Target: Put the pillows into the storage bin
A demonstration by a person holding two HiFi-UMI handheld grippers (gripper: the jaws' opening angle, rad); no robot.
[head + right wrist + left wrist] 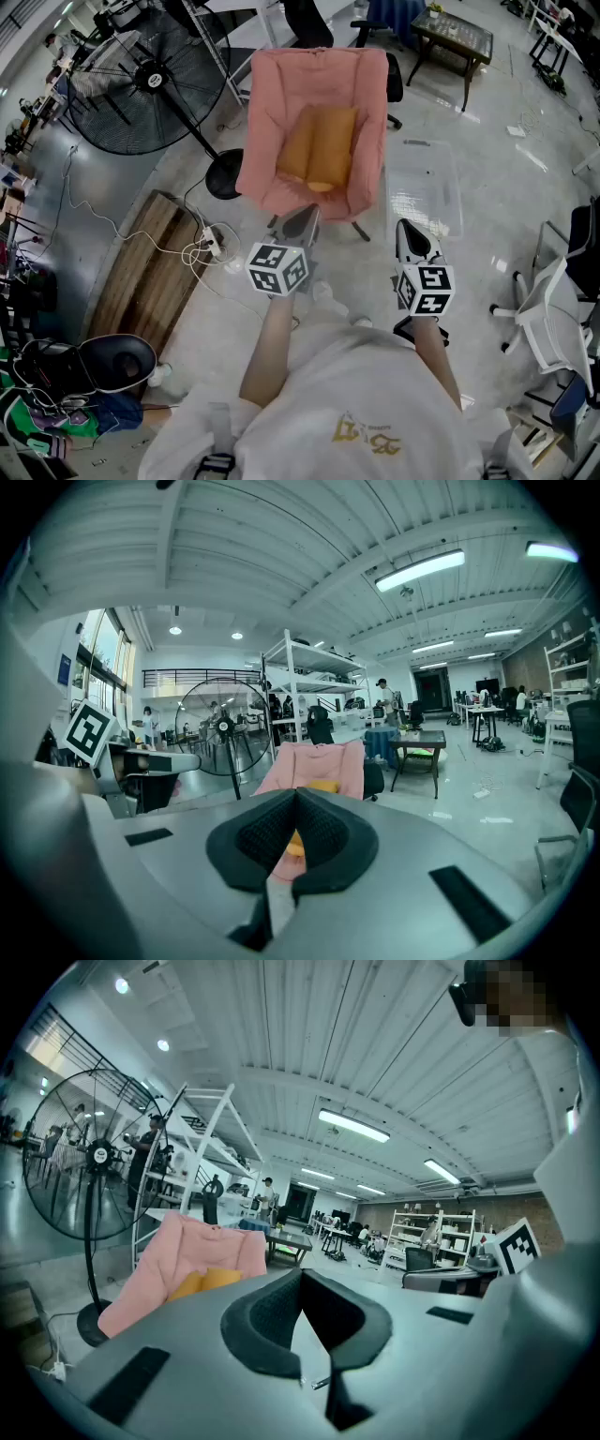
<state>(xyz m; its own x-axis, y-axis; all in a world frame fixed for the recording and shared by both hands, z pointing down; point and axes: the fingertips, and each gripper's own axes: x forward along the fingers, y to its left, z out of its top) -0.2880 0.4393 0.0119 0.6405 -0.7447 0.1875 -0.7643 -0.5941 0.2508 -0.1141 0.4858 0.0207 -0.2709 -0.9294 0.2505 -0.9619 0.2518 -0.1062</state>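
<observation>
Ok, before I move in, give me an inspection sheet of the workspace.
Surface: glossy pale floor; no table in use.
Job's things: orange pillow lies on the pink chair; whether it is one or two I cannot tell. Clear storage bin on the floor right of the chair, seemingly empty.
Clutter: wooden board on the floor at left.
Grippers: left gripper and right gripper, jaws shut, nothing held.
Cables: white cable and power strip left of the chair's base.
Surroundings: floor fan, dark table, white office chair.

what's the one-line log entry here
left tongs shut, empty | right tongs shut, empty | pillow on pink chair | storage bin beside chair
</observation>
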